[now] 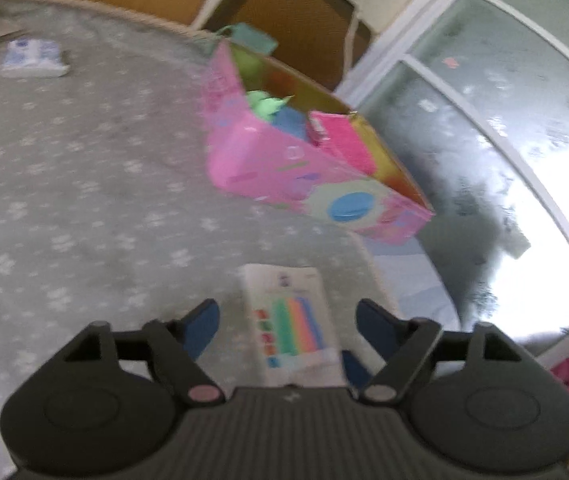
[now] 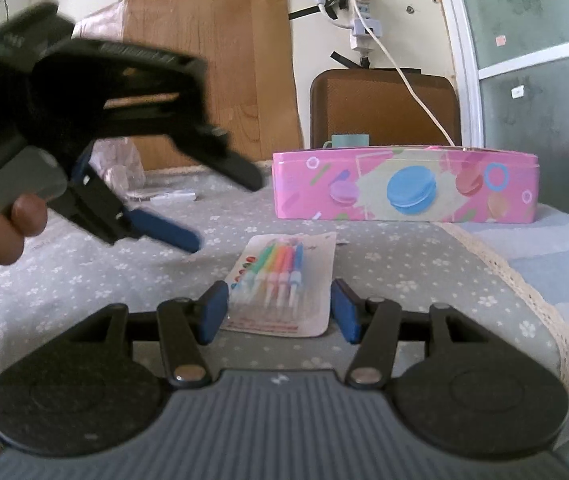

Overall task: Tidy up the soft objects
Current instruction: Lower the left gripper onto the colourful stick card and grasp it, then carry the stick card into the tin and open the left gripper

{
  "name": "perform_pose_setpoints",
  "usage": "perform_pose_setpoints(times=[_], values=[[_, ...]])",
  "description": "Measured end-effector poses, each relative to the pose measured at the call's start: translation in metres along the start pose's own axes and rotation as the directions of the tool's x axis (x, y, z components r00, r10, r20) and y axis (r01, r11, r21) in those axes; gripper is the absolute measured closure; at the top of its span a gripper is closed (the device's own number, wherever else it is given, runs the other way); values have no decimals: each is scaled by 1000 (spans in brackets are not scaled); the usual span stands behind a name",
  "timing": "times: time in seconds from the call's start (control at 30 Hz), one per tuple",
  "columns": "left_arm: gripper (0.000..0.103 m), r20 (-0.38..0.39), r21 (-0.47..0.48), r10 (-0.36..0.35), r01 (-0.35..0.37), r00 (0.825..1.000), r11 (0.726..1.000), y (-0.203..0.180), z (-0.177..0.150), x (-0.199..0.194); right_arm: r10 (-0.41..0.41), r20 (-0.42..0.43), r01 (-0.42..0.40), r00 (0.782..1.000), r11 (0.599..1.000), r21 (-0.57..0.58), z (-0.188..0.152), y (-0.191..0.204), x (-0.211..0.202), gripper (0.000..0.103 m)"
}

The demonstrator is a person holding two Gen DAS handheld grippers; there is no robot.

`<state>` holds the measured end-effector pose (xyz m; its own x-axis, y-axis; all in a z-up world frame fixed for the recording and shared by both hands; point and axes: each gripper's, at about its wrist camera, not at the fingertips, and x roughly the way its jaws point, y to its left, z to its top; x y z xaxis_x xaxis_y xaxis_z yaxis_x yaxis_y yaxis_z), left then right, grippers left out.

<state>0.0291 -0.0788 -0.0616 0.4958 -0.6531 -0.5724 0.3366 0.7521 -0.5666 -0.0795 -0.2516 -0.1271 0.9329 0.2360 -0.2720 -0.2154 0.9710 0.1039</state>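
Observation:
A pink macaron-print box (image 1: 284, 168) stands open on the grey flowered bedspread, with green, blue and pink soft things (image 1: 340, 144) inside. It also shows in the right wrist view (image 2: 404, 190). A flat card pack of coloured candles (image 1: 292, 328) lies on the bedspread in front of it, also in the right wrist view (image 2: 284, 280). My left gripper (image 1: 288, 316) is open, hovering over the pack. It appears in the right wrist view (image 2: 212, 208), held in a hand. My right gripper (image 2: 280, 310) is open, its fingers either side of the pack's near end.
A white and blue packet (image 1: 32, 58) lies far left on the bed. A brown chair back (image 2: 384, 108), a teal cup (image 2: 350, 140) and a charger cable (image 2: 416, 96) are behind the box. A glass door (image 1: 504, 160) is on the right. The bed edge has lace trim (image 2: 524, 280).

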Motion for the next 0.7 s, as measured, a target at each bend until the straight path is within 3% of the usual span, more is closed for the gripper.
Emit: perform_pose_setpoints(times=[0.13,0.2,0.23,0.27,0.3,0.4,0.53,0.7], values=[[11,-58,-43,-29,26,998,999,11,-1,4,77,35,-82,996,984,160,-2,-25,-4,44],[15,-62,-36,-42,40,997,999,7,-1,9,100,43,-106,994,972,208,-3,-32,-5,44],[22,-68,-31,-49,47,997,998,5,-1,13,107,43,-114,993,970,217,-3,-34,-5,44],[48,-70,-28,-56,54,996,998,3,-1,17,111,43,-118,993,969,216,-3,-35,-5,44],[58,-90,-24,-73,71,993,997,0,-2,23,110,42,-116,993,971,209,-3,-33,-5,44],[71,-130,-5,-77,77,988,997,-9,-7,37,96,32,-100,995,973,208,-2,-28,-5,44],[74,-105,20,-123,126,987,992,-18,2,28,85,66,-97,994,972,213,14,-26,-4,44],[72,-33,110,-147,149,989,983,-42,52,17,72,147,-95,987,983,155,63,-38,26,44]])
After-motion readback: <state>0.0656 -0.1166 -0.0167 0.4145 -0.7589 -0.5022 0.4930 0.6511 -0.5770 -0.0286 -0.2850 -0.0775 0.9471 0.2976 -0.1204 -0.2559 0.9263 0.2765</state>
